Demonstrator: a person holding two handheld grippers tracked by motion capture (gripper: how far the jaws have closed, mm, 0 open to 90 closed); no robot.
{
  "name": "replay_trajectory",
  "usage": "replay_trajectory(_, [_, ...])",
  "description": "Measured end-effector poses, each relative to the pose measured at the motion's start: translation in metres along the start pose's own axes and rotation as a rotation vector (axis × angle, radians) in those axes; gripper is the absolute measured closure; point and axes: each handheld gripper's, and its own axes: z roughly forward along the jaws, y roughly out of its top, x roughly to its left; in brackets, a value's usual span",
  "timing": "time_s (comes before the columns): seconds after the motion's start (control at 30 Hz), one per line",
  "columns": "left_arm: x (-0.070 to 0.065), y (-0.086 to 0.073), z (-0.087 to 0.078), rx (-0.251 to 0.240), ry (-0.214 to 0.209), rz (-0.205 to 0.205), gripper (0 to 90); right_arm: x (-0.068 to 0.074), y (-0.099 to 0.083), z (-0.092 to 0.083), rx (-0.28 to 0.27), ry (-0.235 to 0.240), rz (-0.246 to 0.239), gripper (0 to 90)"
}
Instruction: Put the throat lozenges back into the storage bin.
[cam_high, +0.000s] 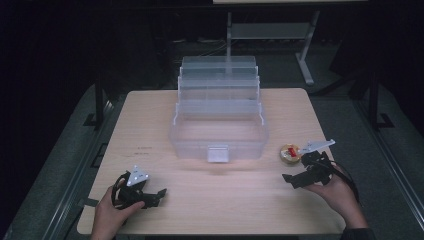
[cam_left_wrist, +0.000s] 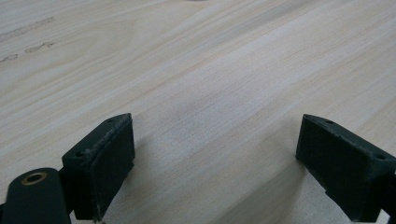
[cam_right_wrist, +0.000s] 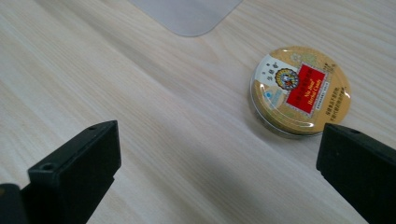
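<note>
Gold-lidded and round, a small tin (cam_high: 290, 153) with a red label lies flat on the wooden table (cam_high: 150, 125), at about four o'clock from the clear plastic organiser box (cam_high: 218, 135) whose tiered trays stand open at the table's centre. The right gripper (cam_high: 300, 176) is held just beside the tin, at roughly five o'clock from it, with its jaws spread wide and nothing between them; in the right gripper view the tin (cam_right_wrist: 300, 90) sits near the inner edge of the far jaw, touching neither, at about one o'clock from the middle of the gap. The left gripper (cam_high: 152, 196) is rested near the table's near-left corner, well apart from both tin and box, its jaws likewise parted wide over bare wood (nothing is held). The step in hand is judged to be the approach to the tin, not yet a grasp. For the next move, the right gripper needs to be shifted so that the tin is centred between the jaws, lowered until the pads flank its low rim, and then closed squarely, since so shallow a wall could easily be slipped off.
</note>
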Motion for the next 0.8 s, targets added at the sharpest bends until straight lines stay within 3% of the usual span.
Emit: replay_trajectory(0.8, [0.0,0.0,0.0,0.002,0.0,0.0,10.7,-0.023,0.01,0.006,0.022,-0.037,0.043,0.0])
